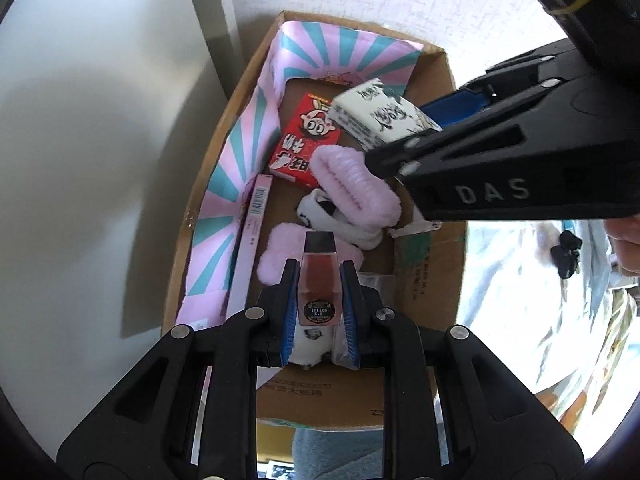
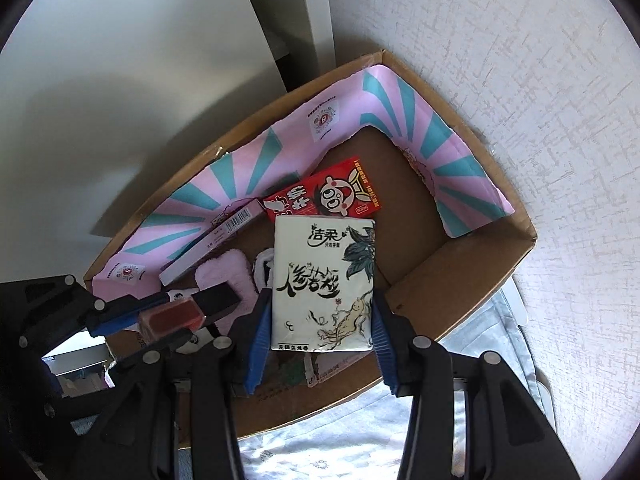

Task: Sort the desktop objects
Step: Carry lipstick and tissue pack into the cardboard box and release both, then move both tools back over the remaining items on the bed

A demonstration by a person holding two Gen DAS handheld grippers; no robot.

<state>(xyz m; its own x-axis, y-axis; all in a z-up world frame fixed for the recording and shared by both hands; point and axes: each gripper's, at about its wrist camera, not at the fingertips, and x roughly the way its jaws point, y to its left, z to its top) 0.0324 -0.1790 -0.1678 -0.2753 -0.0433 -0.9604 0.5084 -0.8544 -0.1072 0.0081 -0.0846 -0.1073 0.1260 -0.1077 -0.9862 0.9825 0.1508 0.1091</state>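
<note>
**Both grippers loaded over the box**

The left gripper (image 1: 319,276) pinches a small clear bottle of red liquid with a black cap (image 1: 319,276) above the open brown cardboard box (image 1: 436,280). The right gripper (image 2: 320,312) clamps a white tissue pack with black ink drawings (image 2: 323,284), poised over the box's middle, just beside a red cartoon carton (image 2: 324,198) and fluffy pink socks (image 1: 352,188).
</note>
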